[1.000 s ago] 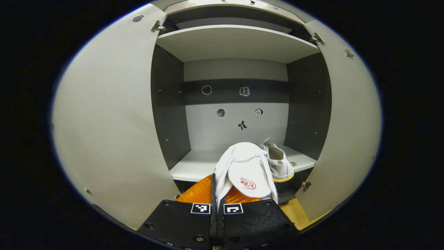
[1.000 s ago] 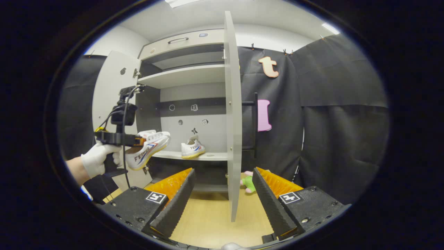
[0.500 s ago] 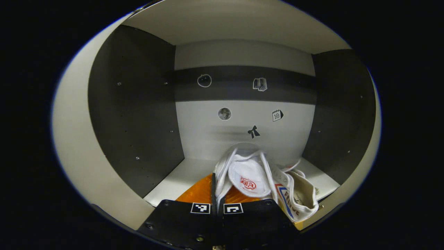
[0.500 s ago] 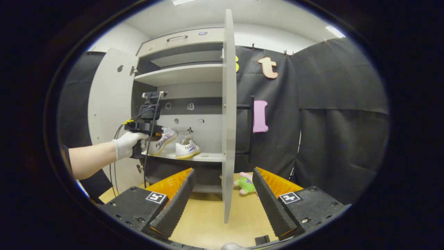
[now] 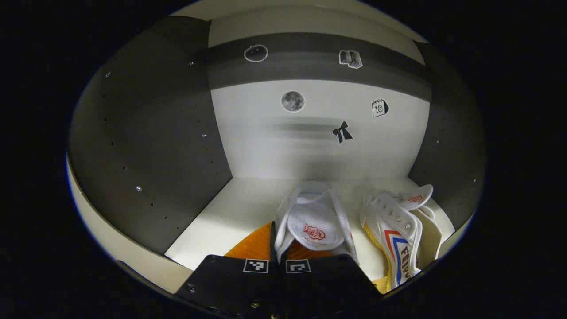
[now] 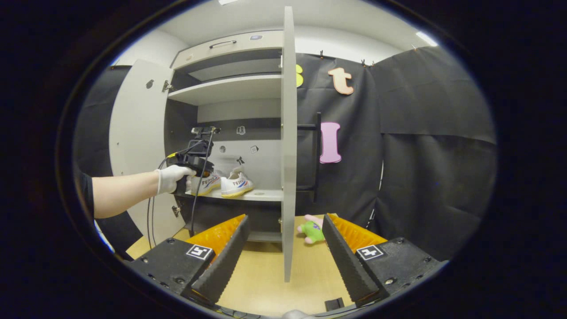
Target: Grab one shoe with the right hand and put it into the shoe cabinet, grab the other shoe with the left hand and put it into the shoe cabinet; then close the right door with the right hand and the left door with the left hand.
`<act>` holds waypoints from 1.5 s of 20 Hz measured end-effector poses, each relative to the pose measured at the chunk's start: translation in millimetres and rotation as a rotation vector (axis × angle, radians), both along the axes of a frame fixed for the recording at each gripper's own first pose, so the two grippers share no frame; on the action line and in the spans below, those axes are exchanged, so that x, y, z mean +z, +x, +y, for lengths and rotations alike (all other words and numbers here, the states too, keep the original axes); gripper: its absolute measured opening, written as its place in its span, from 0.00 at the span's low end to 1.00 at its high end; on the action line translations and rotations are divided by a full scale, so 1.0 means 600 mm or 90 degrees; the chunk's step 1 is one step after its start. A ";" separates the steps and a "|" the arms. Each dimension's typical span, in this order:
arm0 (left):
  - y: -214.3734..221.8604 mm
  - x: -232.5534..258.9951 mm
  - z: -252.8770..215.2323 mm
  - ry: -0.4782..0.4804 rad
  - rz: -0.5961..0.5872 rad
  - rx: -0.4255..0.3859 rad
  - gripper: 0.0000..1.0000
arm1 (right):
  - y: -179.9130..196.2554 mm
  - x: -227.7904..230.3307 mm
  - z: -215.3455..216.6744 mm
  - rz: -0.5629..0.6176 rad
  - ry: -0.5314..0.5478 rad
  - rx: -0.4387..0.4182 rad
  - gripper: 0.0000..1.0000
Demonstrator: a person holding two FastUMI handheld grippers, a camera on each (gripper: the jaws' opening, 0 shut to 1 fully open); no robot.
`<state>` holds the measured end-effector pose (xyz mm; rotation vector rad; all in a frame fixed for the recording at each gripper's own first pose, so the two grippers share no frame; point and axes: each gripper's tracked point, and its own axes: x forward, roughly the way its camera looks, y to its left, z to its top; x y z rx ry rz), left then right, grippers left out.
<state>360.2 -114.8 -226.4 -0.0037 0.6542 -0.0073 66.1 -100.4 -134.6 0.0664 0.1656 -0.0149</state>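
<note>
- Left gripper view looks deep into the shoe cabinet (image 5: pixel 146 133): the left gripper (image 5: pixel 278 248) has its fingers pressed together on the heel edge of a white shoe (image 5: pixel 314 219), toe pointing at the back wall, so the shoe goes in nose first.
- That held shoe sits low over the shelf (image 5: pixel 230 212); whether its sole already rests on the board I cannot tell, since the gripper's body hides the underside.
- Just beside it on the right lies the other shoe (image 5: pixel 398 230), already on the same shelf and leaning a little on its side, which leaves the left half free for the one being brought in.
- Right gripper view shows the right gripper (image 6: pixel 283 248) with its fingers spread wide and nothing between them, held back from the cabinet, facing the edge of the right door (image 6: pixel 288 146); my judgement is that it waits there because that door is its next job.
- In the same view a gloved hand (image 6: pixel 170 179) reaches in with the left gripper, and the left door (image 6: pixel 135 141) stands swung wide open to give that arm room.
- Count: two shoes, both inside the cabinet; two doors, both open; two grippers; five small stickers on the back wall; one soft toy (image 6: pixel 312 230) on the floor behind the right door.
</note>
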 end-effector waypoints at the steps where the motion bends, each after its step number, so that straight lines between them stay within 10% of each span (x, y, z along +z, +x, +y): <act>1: 0.000 0.004 -0.004 -0.005 0.001 -0.008 0.02 | 0.001 0.000 0.001 0.000 0.002 0.001 1.00; 4: -0.002 0.019 0.001 -0.005 -0.021 -0.017 0.12 | 0.001 -0.001 0.006 0.000 0.005 0.003 1.00; 5: -0.003 0.022 0.005 0.005 -0.029 -0.019 0.44 | 0.001 0.001 0.008 -0.002 0.003 0.003 1.00; 6: -0.006 0.024 0.013 0.016 -0.032 -0.019 0.41 | 0.000 0.002 0.009 -0.003 0.002 0.004 1.00; 9: -0.015 0.036 0.029 0.013 -0.050 -0.010 0.96 | -0.002 0.005 0.021 -0.007 0.003 0.011 1.00; 19: -0.099 0.175 0.044 0.008 -0.194 -0.028 0.97 | -0.016 0.041 0.037 -0.033 -0.011 0.007 1.00; 30: -0.404 0.362 0.079 -0.017 -0.411 -0.043 0.96 | -0.033 0.087 -0.008 -0.057 -0.020 -0.033 1.00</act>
